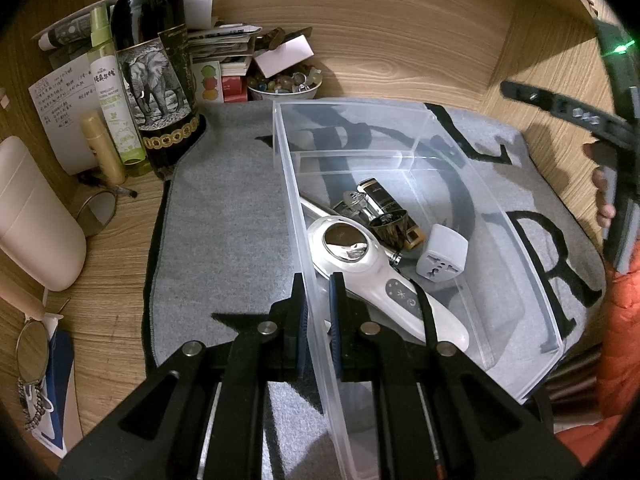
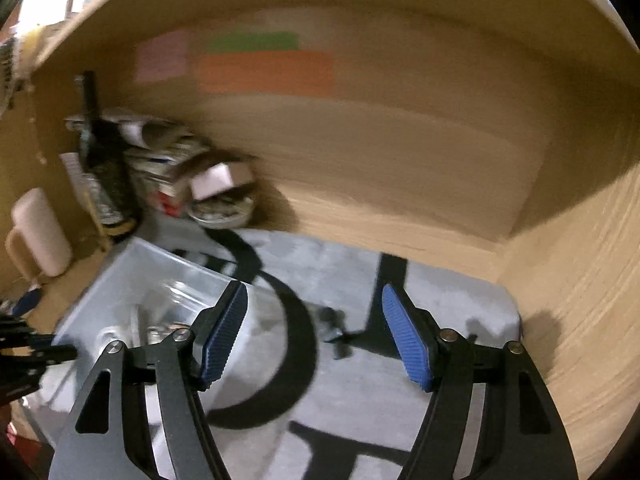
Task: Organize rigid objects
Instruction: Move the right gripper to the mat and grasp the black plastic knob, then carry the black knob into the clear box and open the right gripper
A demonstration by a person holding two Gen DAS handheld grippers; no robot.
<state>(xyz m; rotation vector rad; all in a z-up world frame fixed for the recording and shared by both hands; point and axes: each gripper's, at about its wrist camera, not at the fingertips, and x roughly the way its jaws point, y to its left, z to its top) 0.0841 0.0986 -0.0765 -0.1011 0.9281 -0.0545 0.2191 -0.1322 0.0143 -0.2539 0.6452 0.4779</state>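
Two grippers show, one per view. At the lower centre of the left wrist view, the left gripper [image 1: 319,312] pinches the near left wall of a clear plastic bin [image 1: 520,248], one blue pad outside the wall and one inside. The bin sits on a grey mat [image 1: 224,216] with big black letters, filling the middle and right of that frame. Inside it lie a white handheld device [image 1: 372,276], a grey plug adapter [image 1: 442,254] and a dark, gold-trimmed piece [image 1: 386,208] among small metal bits.

In the blurred right wrist view, the right gripper [image 2: 314,338] hovers above the mat with its jaws spread wide and nothing between them. A small dark object [image 2: 334,330], too blurred to name, lies on the mat just ahead.

Likely step: steady the bin while that last piece is fetched. Keep the pinch firm and level so the thin wall does not flex or tip, and lower the open jaws squarely astride the object.
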